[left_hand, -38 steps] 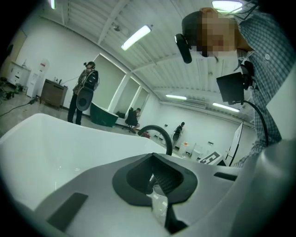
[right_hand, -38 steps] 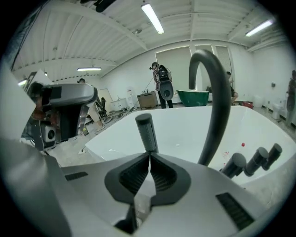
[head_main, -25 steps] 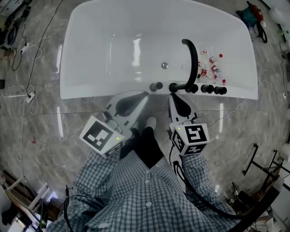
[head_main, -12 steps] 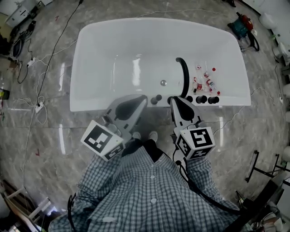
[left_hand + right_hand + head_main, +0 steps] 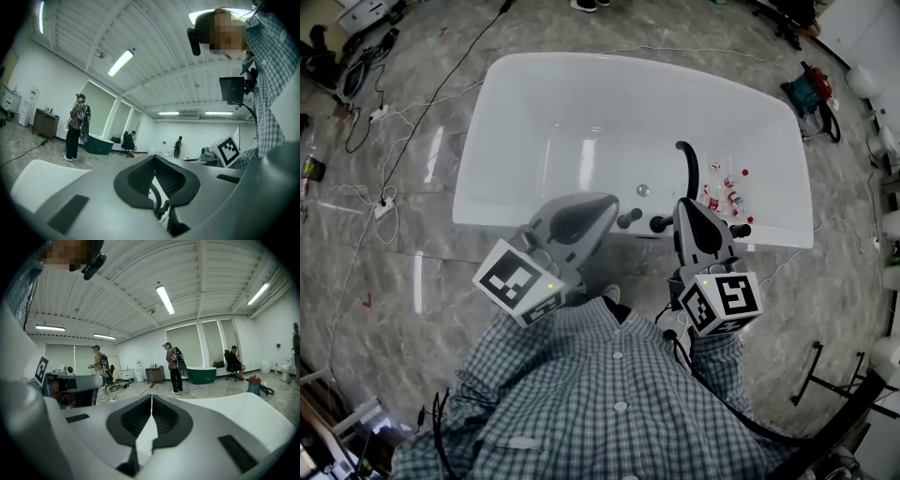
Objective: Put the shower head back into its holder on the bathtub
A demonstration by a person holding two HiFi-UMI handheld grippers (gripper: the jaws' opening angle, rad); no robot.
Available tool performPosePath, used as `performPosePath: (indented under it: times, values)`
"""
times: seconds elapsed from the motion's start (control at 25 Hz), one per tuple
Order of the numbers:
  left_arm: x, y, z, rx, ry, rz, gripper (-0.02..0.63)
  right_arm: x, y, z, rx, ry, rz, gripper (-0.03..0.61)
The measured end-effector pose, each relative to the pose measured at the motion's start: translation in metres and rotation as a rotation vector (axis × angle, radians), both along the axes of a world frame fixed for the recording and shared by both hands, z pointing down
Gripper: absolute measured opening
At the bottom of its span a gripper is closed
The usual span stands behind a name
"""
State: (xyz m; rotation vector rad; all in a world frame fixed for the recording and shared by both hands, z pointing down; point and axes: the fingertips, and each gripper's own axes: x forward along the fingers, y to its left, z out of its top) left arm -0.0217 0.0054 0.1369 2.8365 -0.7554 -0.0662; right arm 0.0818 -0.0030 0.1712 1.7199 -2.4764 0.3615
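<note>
A white bathtub (image 5: 487,211) lies ahead of me in the head view. On its near rim stand a black curved spout (image 5: 687,161) and black knobs (image 5: 630,220); I cannot pick out the shower head or its holder among them. My left gripper (image 5: 602,201) is held above the near rim, left of the knobs, shut and empty. My right gripper (image 5: 685,203) hangs over the fittings just right of the spout's base, also shut on nothing. Both gripper views tilt up toward the ceiling. The spout (image 5: 158,202) shows below the left gripper (image 5: 154,158). White tub (image 5: 243,408) lies under the right gripper (image 5: 151,397).
Several small red-and-white bottles (image 5: 727,194) lie inside the tub at the right. Cables (image 5: 412,112) run over the marble floor at left; a green tool (image 5: 808,94) sits at right. People (image 5: 174,363) stand far off in the hall near a green tub (image 5: 202,374).
The head view has pulled back, so the tub sits higher and looks smaller. Both grippers have stayed shut over the near rim, the right one a little further right.
</note>
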Motion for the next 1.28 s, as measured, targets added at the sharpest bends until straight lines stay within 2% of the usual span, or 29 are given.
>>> performPosePath:
  times: [0.16, 0.36, 1.12, 1.28]
  values:
    - [-0.003, 0.002, -0.009, 0.014, 0.015, -0.010, 0.008, 0.000, -0.003, -0.016, 0.036, -0.039, -0.007, 0.020]
    - [-0.010, 0.000, -0.015, 0.024, 0.017, -0.020, 0.008, -0.004, -0.007, -0.027, 0.069, -0.026, -0.020, 0.018]
    - [-0.011, -0.003, -0.004, 0.012, 0.019, -0.026, 0.008, -0.001, -0.006, -0.007, 0.032, -0.014, -0.020, 0.018]
    - [-0.010, -0.005, -0.005, 0.011, 0.022, -0.052, 0.008, -0.001, -0.010, -0.008, 0.028, -0.017, -0.040, 0.018]
